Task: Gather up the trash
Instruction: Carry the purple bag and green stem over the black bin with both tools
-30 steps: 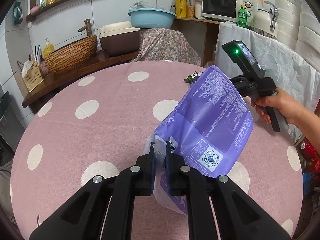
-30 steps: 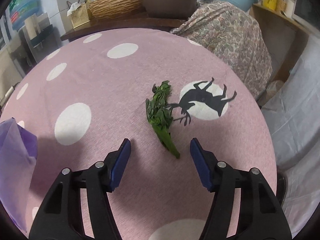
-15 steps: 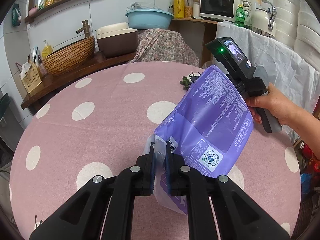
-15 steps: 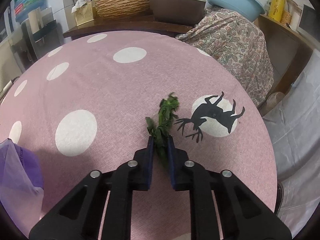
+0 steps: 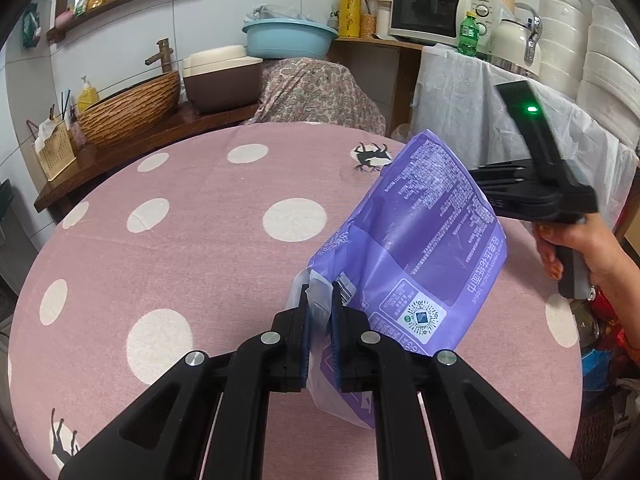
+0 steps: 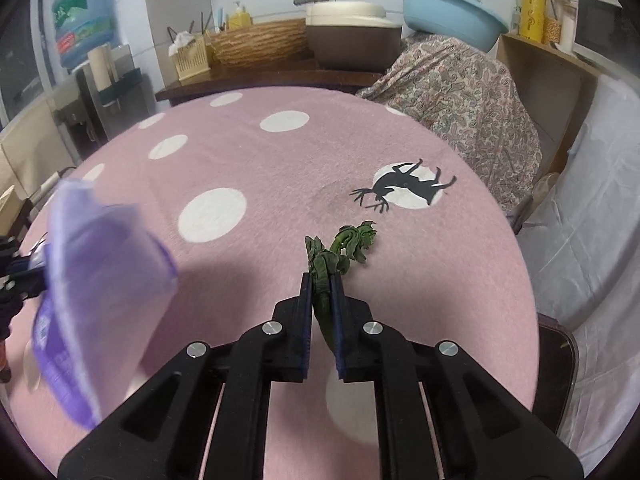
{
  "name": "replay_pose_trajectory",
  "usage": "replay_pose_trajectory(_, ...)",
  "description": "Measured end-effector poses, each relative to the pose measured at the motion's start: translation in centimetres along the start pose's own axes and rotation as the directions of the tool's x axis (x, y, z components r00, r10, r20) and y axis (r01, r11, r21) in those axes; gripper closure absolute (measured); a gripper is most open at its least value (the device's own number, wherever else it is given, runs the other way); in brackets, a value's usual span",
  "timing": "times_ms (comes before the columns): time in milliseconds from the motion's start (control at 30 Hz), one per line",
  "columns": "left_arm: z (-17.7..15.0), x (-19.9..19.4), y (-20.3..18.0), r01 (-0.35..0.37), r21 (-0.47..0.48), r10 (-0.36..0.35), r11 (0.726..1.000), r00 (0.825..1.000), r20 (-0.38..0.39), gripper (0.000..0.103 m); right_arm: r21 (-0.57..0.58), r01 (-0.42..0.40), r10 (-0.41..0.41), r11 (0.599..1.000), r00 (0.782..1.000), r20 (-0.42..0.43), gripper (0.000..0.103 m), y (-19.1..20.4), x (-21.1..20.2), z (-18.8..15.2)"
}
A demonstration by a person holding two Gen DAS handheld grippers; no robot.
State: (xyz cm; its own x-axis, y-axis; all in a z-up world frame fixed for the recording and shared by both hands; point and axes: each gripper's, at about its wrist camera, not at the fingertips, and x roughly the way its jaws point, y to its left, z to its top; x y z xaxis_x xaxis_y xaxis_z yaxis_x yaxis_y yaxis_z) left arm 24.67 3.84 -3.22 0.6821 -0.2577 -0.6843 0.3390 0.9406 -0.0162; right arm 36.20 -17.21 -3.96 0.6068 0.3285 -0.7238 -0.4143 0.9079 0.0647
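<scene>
Kitchen corner, round table under a pink felt cloth with white dots and black deer silhouettes.

Left wrist view, far left of the gripper: woven basin-shaped basket under a brass tap, yellow soap bottle beside it. Ahead: brown container with cream lid, light-blue plastic basin on a paisley-draped mound. Ahead right: white microwave, brand lettering too small to read; green bottle and white kettle next to it.

Left gripper: jaws clenched on the translucent edge of a purple plastic tissue-pack wrapper, held up off the cloth and opening toward the right. Print on it: dense small Chinese text, a QR code, a vertical line ending "FACIAL TISSUE"; the rest is not legible.

Right of the wrapper: the person's right hand on a black handle with a green light lit.

Right wrist view, left of the gripper: the same wrapper, blurred, mouth facing across. Right gripper: jaws pinched on a wilted green leafy vegetable scrap, whose curled end sticks out ahead of the fingertips, above the cloth, just short of the deer print.
</scene>
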Motion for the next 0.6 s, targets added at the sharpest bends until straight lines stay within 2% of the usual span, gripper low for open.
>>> replay_pose_trajectory(167,0.3,0.8,-2.8,0.049,0.027,-0.049,0.998,0.999,-0.008,0.094,0.015,-0.014,0.013,1.000,0.998,0.063,0.093,-0.9,-5.3,-2.9)
replay_pose_trajectory(300,0.8,1.9,-5.9,0.090,0.059,-0.089,0.994,0.996,-0.022,0.094,0.054,0.002,-0.008,0.999,0.994,0.111,0.093,-2.4,-9.1,-5.7)
replay_pose_trajectory(467,2.3,3.2,-10.5,0.146,0.118,-0.144,0.982,0.989,-0.030,0.094,0.128,0.098,-0.117,0.987,0.981,0.157,0.093,-5.5,-13.4,-9.8)
replay_pose_trajectory(600,3.8,4.6,-14.8,0.182,0.179,-0.179,0.967,0.983,-0.036,0.094,0.205,0.156,-0.190,0.966,0.968,0.162,0.093,-8.4,-15.4,-12.8)
